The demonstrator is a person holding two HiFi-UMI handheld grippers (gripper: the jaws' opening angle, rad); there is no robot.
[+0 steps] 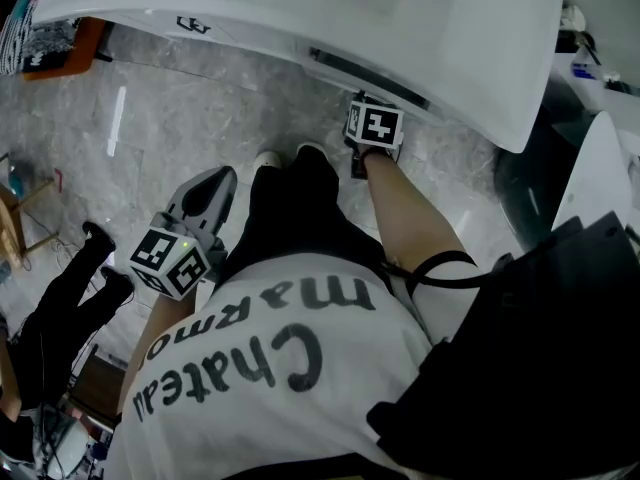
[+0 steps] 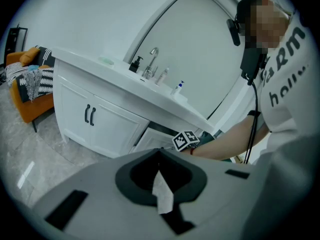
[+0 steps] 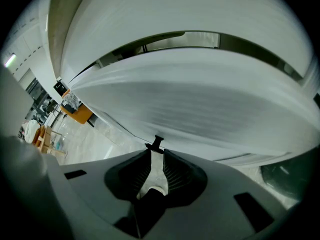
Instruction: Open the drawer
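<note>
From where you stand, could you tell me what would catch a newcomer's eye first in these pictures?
The big white vanity spans the top of the head view. Low under its counter, the right gripper has its fingers closed on the small black drawer handle. The left gripper hangs idle by the person's hip, at the head view's left.

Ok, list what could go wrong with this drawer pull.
The small black handle sits only at the tips of the right gripper, so it may slip out on the pull. The person's shoes stand close to the drawer front, which could bump the legs as it opens.
</note>
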